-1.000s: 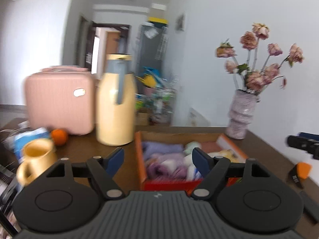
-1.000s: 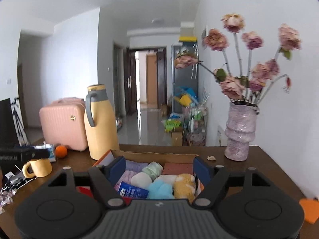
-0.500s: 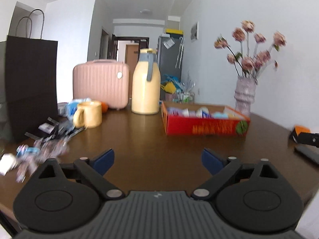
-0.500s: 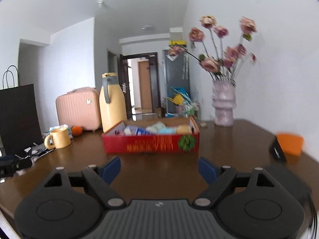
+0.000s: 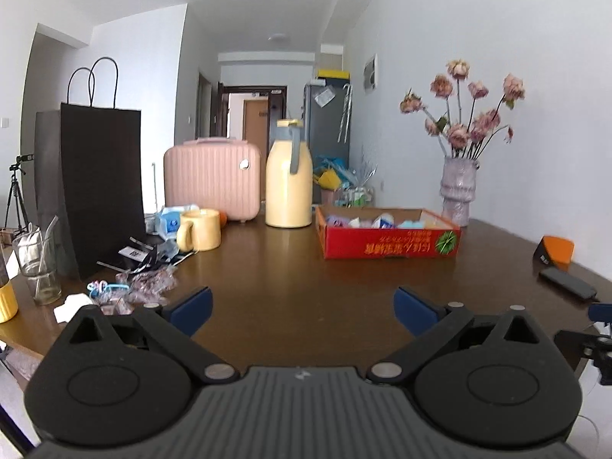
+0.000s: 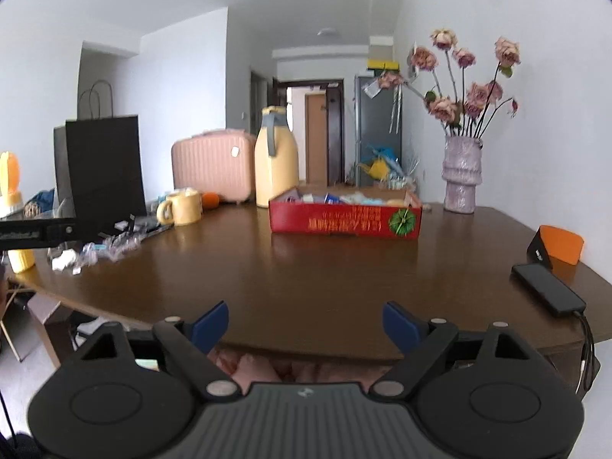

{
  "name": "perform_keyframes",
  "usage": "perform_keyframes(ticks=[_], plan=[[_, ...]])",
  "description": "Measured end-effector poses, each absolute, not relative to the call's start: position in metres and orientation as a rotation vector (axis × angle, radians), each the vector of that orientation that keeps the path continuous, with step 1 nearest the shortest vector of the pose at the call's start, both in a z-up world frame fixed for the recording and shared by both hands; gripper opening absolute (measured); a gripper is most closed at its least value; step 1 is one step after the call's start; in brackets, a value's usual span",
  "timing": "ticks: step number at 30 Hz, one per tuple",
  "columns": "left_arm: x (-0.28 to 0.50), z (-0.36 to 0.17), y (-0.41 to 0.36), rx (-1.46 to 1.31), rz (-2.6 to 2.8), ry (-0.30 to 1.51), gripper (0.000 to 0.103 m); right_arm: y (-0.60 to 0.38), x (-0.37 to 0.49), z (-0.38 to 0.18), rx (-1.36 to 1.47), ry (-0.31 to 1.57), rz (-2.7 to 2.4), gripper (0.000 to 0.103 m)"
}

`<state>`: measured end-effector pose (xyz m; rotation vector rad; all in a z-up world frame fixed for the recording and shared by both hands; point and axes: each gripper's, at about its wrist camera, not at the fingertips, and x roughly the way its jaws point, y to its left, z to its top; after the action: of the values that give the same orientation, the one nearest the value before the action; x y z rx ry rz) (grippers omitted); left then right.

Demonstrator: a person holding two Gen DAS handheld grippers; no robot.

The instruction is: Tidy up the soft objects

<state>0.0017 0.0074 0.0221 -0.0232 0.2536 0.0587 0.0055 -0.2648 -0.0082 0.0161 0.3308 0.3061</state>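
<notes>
A red cardboard box (image 5: 390,244) stands on the far middle of the brown table (image 5: 298,287). It holds several soft items in purple, white and light blue (image 5: 382,222). It also shows in the right wrist view (image 6: 344,220). My left gripper (image 5: 302,308) is open and empty, low over the table's near part, well back from the box. My right gripper (image 6: 306,323) is open and empty, at the table's front edge. Part of the left gripper shows at the left of the right wrist view (image 6: 38,229).
A yellow jug (image 5: 288,179), pink case (image 5: 212,179), yellow mug (image 5: 199,229), black paper bag (image 5: 99,187) and wrappers (image 5: 145,281) fill the left. A vase of dried roses (image 5: 459,187) stands right of the box. A phone (image 6: 547,288) and orange item (image 6: 558,248) lie at right.
Both grippers have pulled back from over the box to the table's near edge. The box, close below a second ago, now stands far ahead. Both stay open and empty.
</notes>
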Motion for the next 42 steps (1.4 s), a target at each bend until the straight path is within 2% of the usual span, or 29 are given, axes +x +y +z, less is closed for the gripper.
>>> perform_keyframes(ticks=[32, 35, 39, 42], plan=[[0.000, 0.020, 0.003, 0.007, 0.028, 0.246, 0.103, -0.275, 0.016, -0.002, 0.108, 0.305, 0.272, 0.090], [0.000, 0.020, 0.004, 0.006, 0.024, 0.245, 0.103, -0.276, 0.016, -0.003, 0.111, 0.304, 0.271, 0.091], [0.001, 0.019, 0.006, 0.004, 0.028, 0.248, 0.103, -0.276, 0.016, -0.003, 0.114, 0.303, 0.267, 0.098], [0.002, 0.019, 0.007, 0.001, 0.031, 0.247, 0.103, -0.276, 0.016, -0.003, 0.119, 0.300, 0.270, 0.098]])
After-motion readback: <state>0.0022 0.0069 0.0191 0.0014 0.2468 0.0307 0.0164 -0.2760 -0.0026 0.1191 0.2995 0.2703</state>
